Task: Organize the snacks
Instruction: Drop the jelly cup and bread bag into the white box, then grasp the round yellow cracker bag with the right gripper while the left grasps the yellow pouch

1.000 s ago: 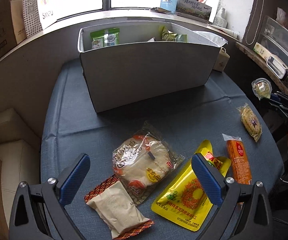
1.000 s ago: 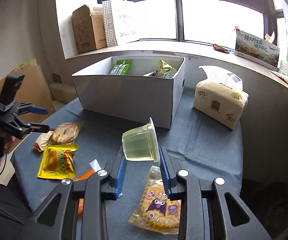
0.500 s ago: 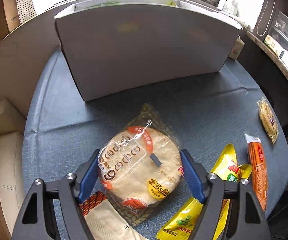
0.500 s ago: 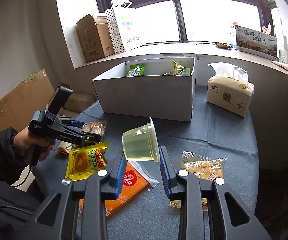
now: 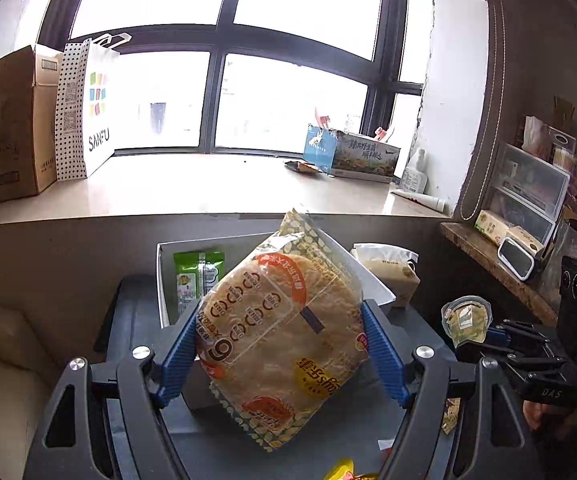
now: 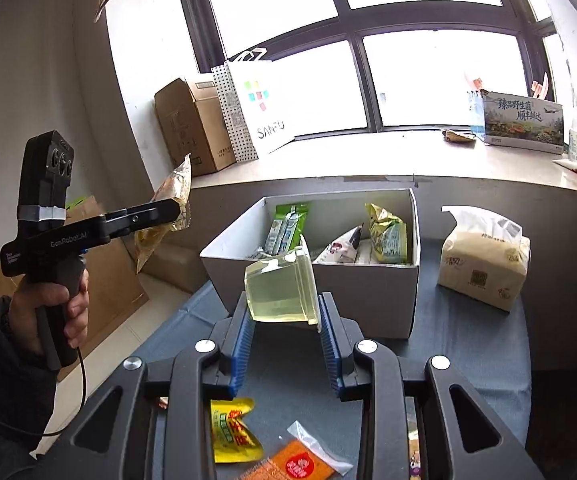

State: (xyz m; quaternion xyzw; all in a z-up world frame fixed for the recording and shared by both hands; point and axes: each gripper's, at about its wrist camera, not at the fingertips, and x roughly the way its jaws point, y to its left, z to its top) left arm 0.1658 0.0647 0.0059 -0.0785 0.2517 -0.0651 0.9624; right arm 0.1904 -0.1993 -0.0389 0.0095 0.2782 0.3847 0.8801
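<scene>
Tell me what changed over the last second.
The left gripper closed on the round flatbread packet that lay on the table and lifted it toward the white box. The right gripper rose too, holding the jelly cup throughout. The other snacks stay on the table.

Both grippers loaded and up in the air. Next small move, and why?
Probably carry the right gripper forward over the white box and release there. It is clamped on the jelly cup just short of the box's near wall, and the left gripper, clamping the flatbread pack, sits farther out.
</scene>
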